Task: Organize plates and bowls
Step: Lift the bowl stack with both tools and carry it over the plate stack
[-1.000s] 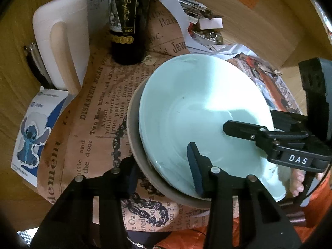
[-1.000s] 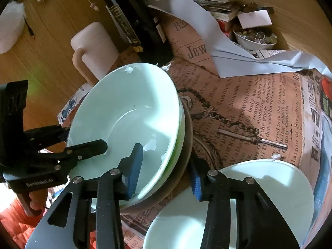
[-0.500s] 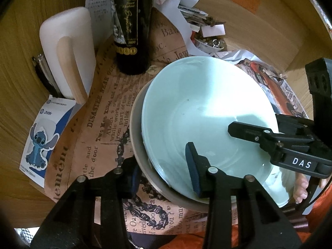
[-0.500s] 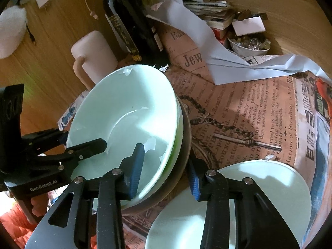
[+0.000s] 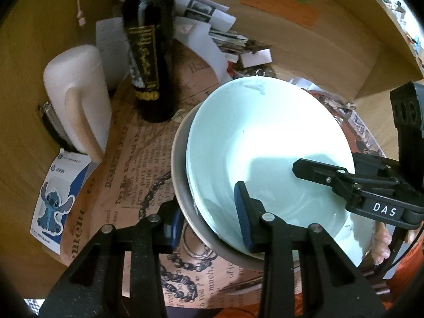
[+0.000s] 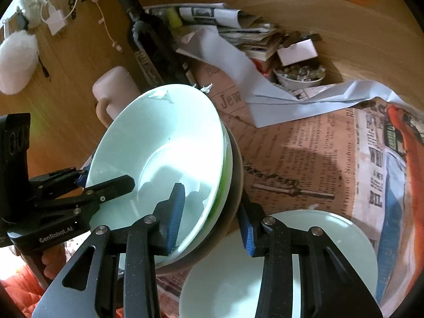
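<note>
Up close in the left wrist view, the left tongs point(image 5: 209, 214) straddle the near rim of a stack of bowls: one blue pad lies inside the pale mint bowl point(image 5: 265, 143), the other outside the grey bowl point(image 5: 180, 164) beneath it. Whether the pads actually press the rims cannot be told. The stack tilts, its open face turned toward the camera and its far rim raised. Across the bowl, the right tongs point(image 5: 318, 171) reach in from the right, with one black finger lying over the inner surface. The stack sits above brown newsprint-patterned paper point(image 5: 132, 175) spread on a wooden desk point(image 5: 23, 106). One dark wine bottle point(image 5: 148, 61) stands upright behind, one white jug point(image 5: 79, 92) to its left, and a Stitch sticker card point(image 5: 57, 201) lies near the paper's edge.

From the right wrist view, the right tongs point(image 6: 212, 216) bracket the opposite rim likewise, one pad inside the mint bowl point(image 6: 164, 132), one outside; a thin green edge point(image 6: 224, 182) shows between mint and grey, so at least three dishes are nested. The left tongs point(image 6: 111, 185) enter from the left. One more pale plate point(image 6: 331, 238) lies flat below, partly behind the tongs. Behind, loose papers point(image 6: 265, 79), stacked magazines and one small dish of trinkets point(image 6: 299, 76) clutter the desk.
</note>
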